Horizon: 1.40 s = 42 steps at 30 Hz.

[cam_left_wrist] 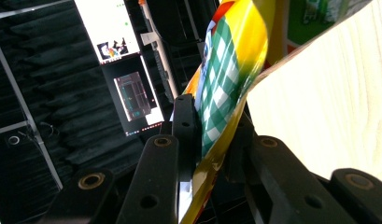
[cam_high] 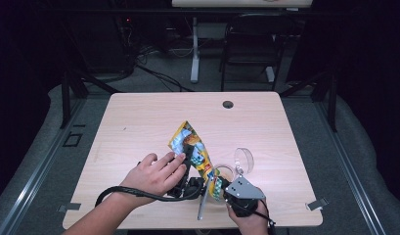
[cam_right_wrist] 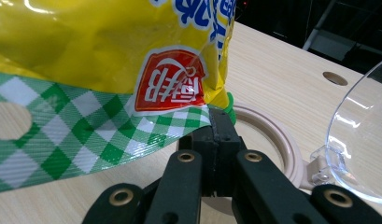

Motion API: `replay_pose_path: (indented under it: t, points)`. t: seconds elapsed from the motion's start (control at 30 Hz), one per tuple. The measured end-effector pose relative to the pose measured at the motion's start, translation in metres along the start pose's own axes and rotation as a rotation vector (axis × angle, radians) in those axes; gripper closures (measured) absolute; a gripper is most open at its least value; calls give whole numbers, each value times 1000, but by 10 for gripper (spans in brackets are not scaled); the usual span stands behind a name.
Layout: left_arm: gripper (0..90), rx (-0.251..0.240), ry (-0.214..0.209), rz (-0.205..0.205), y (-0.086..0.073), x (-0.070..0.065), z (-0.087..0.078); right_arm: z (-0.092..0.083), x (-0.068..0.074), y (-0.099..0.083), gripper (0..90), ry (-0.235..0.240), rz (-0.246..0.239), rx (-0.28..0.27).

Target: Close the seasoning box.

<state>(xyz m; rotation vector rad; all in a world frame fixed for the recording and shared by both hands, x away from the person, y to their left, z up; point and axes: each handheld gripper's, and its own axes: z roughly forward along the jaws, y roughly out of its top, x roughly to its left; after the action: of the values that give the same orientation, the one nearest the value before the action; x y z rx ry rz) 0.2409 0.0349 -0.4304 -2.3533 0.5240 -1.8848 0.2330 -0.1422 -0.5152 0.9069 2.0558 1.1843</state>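
Snack bag [cam_high: 191, 147]: light, crinkly, slippery foil; best held at its sealed edges.
Left tool [cam_left_wrist: 212, 140]: pinching bag.
Right tool [cam_right_wrist: 220, 133]: pinching bag's corner.

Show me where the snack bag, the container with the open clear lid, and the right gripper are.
snack bag [cam_high: 190, 144]: high view, on its printed upper half.
container [cam_right_wrist: 291, 156]: right gripper view, on its pale round rim.
clear lid [cam_high: 244, 158]: high view, on the raised lid's face.
right gripper [cam_right_wrist: 220, 126]: right gripper view, at its closed fingertips.
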Motion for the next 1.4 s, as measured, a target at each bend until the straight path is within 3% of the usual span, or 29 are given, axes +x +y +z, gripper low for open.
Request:
replay_pose_path:
  t: [0.17,0.53,0.57,0.63,0.7,1.4]
  points:
    - [790,-2,-1,-7,1,0,0,-1,0,0,900,3,0,4]
    - [796,-9,-1,19,4,0,-2,1,-2,-2,900,12,16,12]
    - [796,-12,14,26,4,1,-2,1,-1,-1,900,12,19,8]
    - [797,-4,-7,11,4,2,-2,0,-1,-1,900,14,17,10]
    - [802,-13,10,20,4,2,-2,0,-1,-1,900,16,17,9]
    - [808,-22,-5,20,8,4,-2,1,-2,-2,900,16,27,10]
